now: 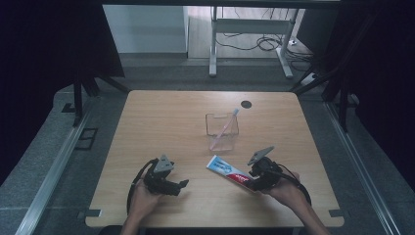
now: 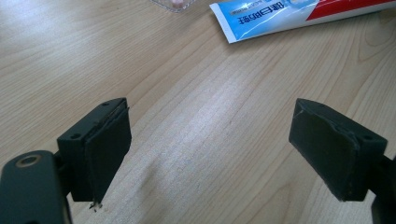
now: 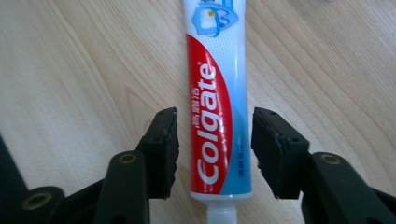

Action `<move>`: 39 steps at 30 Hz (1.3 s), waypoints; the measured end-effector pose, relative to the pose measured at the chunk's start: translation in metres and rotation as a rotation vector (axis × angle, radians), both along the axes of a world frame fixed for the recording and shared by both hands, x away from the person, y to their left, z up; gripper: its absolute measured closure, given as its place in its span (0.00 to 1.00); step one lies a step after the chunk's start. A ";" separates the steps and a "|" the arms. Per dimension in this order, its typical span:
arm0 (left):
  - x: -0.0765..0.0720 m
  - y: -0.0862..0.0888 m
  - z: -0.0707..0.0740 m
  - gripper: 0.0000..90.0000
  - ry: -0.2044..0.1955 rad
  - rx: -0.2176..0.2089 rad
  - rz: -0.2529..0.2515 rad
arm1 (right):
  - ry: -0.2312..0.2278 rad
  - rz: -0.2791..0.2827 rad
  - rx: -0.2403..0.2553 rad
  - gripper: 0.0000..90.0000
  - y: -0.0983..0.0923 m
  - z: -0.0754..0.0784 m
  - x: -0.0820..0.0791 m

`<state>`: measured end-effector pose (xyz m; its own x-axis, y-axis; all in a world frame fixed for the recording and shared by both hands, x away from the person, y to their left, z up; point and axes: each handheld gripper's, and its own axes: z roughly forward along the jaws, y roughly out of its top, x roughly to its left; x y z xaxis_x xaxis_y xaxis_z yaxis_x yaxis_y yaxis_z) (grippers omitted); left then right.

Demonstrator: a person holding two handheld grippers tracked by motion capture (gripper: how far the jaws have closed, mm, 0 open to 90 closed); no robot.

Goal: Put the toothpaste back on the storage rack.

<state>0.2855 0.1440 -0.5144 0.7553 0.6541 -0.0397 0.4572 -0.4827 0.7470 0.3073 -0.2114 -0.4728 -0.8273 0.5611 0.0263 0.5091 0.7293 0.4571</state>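
Note:
A red, white and blue Colgate toothpaste tube (image 1: 226, 169) (image 3: 215, 56) lies flat on the wooden table (image 1: 166, 122), cap end toward the person. My right gripper (image 1: 251, 180) (image 3: 215, 119) is open, a jaw on each side of the tube's cap end with a thin gap at both pads. My left gripper (image 1: 183, 185) (image 2: 210, 112) is wide open low over bare wood at the front left, and the tube's crimped end (image 2: 280, 16) lies farther off. A clear plastic cup (image 1: 211, 125) stands mid-table with a pink toothbrush (image 1: 226, 126) leaning in it.
A small black round hole (image 1: 245, 104) sits near the table's far edge. Beyond the table stand white desk legs (image 1: 213, 44) and loose cables (image 1: 266, 43) on the floor. Metal rails (image 1: 58, 161) run along both sides.

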 end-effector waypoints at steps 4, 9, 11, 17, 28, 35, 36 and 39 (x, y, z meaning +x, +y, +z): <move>0.000 0.000 0.000 0.15 0.002 0.003 -0.002 | 0.011 0.009 -0.044 0.53 0.006 -0.002 0.005; 0.001 0.001 -0.002 0.15 0.009 0.013 -0.003 | 0.016 0.033 -0.088 0.52 0.013 -0.004 0.013; 0.002 0.001 -0.003 0.15 0.014 0.016 -0.001 | 0.028 0.041 -0.109 0.51 0.018 -0.006 0.016; 0.002 0.001 -0.006 0.14 0.025 0.038 0.002 | 0.049 0.061 -0.140 0.50 0.031 -0.008 0.024; 0.002 -0.005 -0.012 0.14 0.034 0.086 -0.010 | 0.086 0.080 -0.199 0.48 0.053 -0.016 0.039; 0.002 -0.006 -0.013 0.14 0.033 0.090 -0.014 | 0.117 0.088 -0.242 0.53 0.065 -0.024 0.047; 0.002 -0.006 -0.013 0.14 0.033 0.091 -0.015 | 0.120 0.094 -0.250 0.54 0.066 -0.025 0.048; 0.002 -0.006 -0.013 0.14 0.033 0.091 -0.016 | 0.124 0.095 -0.261 0.61 0.069 -0.024 0.048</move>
<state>0.2870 0.1381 -0.5272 0.7652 0.6438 -0.0057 0.4723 -0.5553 0.6845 0.3549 -0.1422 -0.4973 -0.8761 0.4821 -0.0041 0.4730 0.8611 0.1865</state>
